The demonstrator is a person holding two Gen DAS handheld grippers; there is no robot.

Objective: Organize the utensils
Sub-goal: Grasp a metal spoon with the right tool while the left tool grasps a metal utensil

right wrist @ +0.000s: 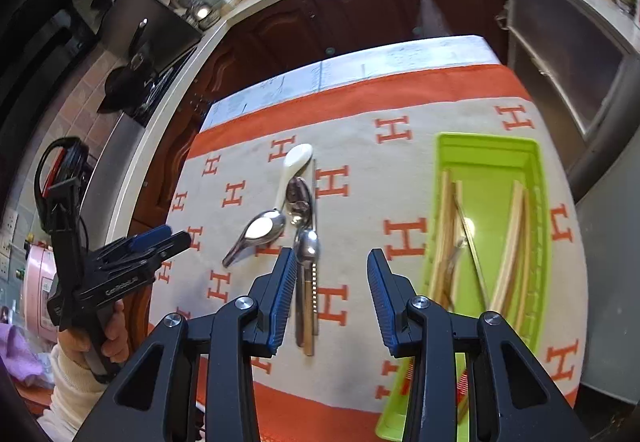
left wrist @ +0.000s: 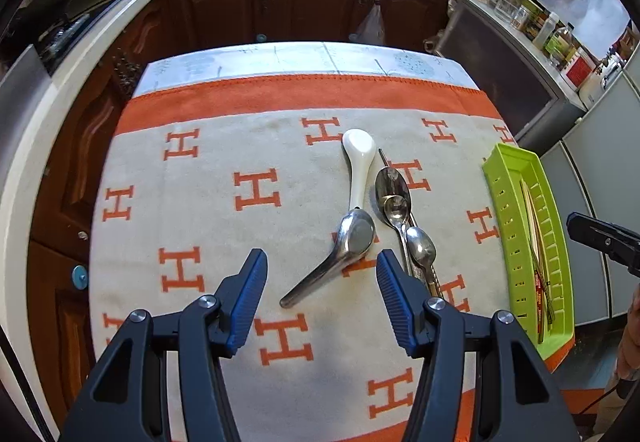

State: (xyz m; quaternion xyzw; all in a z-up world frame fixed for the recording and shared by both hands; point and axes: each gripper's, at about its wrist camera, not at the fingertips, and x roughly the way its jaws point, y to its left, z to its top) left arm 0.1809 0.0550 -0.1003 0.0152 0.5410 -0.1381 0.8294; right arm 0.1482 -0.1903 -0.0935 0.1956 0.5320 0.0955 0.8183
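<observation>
A white ceramic spoon (left wrist: 357, 161) (right wrist: 295, 165), a steel soup spoon (left wrist: 340, 254) (right wrist: 258, 236) and a bunch of steel spoons (left wrist: 404, 217) (right wrist: 306, 242) lie mid-cloth. A green tray (left wrist: 524, 242) (right wrist: 492, 161) on the right holds several chopsticks (right wrist: 508, 254). My left gripper (left wrist: 322, 274) is open and empty, above the steel soup spoon's handle. My right gripper (right wrist: 332, 274) is open and empty, between the spoon bunch and the tray. The left gripper also shows in the right wrist view (right wrist: 160, 238), and the right gripper in the left wrist view (left wrist: 600, 242).
The table is covered by a grey and orange H-patterned cloth (left wrist: 240, 193) (right wrist: 400, 169). Dark wood cabinets (left wrist: 280, 5) and a worktop with a sink stand behind. A steel appliance (right wrist: 568, 53) is at the right, near the table's edge.
</observation>
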